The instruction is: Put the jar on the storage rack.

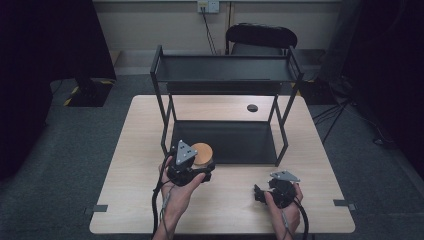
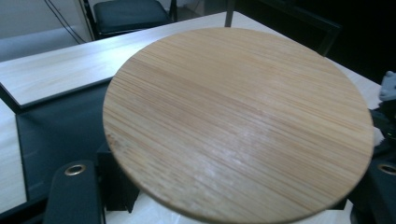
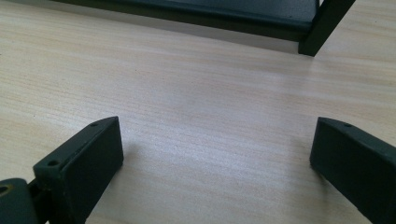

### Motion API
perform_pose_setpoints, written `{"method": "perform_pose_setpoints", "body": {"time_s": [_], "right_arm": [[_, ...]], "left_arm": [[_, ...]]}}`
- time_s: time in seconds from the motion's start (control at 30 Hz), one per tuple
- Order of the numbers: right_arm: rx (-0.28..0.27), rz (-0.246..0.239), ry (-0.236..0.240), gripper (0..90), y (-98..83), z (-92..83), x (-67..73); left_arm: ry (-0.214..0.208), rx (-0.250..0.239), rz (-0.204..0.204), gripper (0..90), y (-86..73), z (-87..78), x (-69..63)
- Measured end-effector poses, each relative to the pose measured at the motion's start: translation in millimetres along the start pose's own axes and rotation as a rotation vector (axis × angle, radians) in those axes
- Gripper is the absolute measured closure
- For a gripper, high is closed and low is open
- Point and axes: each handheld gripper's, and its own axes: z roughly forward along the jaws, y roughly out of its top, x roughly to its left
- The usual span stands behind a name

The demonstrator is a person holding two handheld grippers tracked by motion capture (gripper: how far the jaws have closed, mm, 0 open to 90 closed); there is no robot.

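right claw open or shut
Open. In the right gripper view the two black jaws of the right claw stand wide apart over the bare table, with nothing between them.

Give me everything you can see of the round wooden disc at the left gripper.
The wooden disc is a thin, flat round of light bamboo-like wood with fine straight grain and a plain, unmarked top. It sits tilted in the left gripper, whose jaws are shut on it, just in front of the black rack's lower shelf. Its underside is hidden.
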Motion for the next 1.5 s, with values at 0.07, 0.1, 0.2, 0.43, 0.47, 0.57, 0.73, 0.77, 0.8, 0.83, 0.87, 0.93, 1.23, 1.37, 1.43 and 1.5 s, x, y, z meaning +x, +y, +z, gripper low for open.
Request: {"method": "perform_pose_setpoints", "body": {"time_s": [0.07,0.1,0.2,0.43,0.47,0.57,0.73,0.77,0.8,0.83,0.87,0.93,1.23,1.37,1.43,1.5], "right_arm": [[0.0,0.0,0.0,1.7,0.0,0.0,0.0],[0.0,0.0,0.0,1.7,0.0,0.0,0.0],[0.0,0.0,0.0,1.7,0.0,0.0,0.0],[0.0,0.0,0.0,1.7,0.0,0.0,0.0],[0.0,0.0,0.0,1.7,0.0,0.0,0.0],[0.0,0.0,0.0,1.7,0.0,0.0,0.0],[0.0,0.0,0.0,1.7,0.0,0.0,0.0],[0.0,0.0,0.0,1.7,0.0,0.0,0.0],[0.0,0.0,0.0,1.7,0.0,0.0,0.0],[0.0,0.0,0.0,1.7,0.0,0.0,0.0],[0.0,0.0,0.0,1.7,0.0,0.0,0.0],[0.0,0.0,0.0,1.7,0.0,0.0,0.0],[-0.001,0.001,0.0,1.7,0.0,0.1,0.0],[0.0,0.0,0.0,1.7,0.0,0.0,0.0],[0.0,0.0,0.0,1.7,0.0,0.0,0.0],[0.0,0.001,0.0,1.7,0.0,0.0,0.0]], "left_arm": [[-0.003,0.003,-0.001,26.6,2.2,2.7,1.3],[-0.002,0.004,0.0,26.6,3.3,4.1,2.0],[-0.003,0.007,-0.005,26.6,7.2,9.2,5.1],[0.013,0.028,0.0,26.6,22.5,20.9,8.3],[0.014,0.026,-0.001,26.6,24.6,22.2,9.0],[0.02,0.029,0.001,26.6,30.3,26.2,10.8],[0.033,0.03,0.014,26.6,41.1,31.8,10.1],[0.032,0.026,0.01,26.6,43.2,33.0,9.6],[0.032,0.026,0.01,26.6,43.2,33.0,9.6],[0.032,0.026,0.012,26.6,45.6,34.1,9.4],[0.032,0.025,0.016,26.6,48.0,34.9,9.2],[0.037,0.022,0.029,26.6,54.4,37.1,8.4],[0.059,0.026,0.037,26.6,66.0,51.9,16.1],[0.067,0.038,0.039,26.6,69.5,59.2,21.7],[0.07,0.039,0.034,26.6,69.1,62.5,24.4],[0.082,0.045,0.032,26.6,67.9,68.1,28.1]]}}
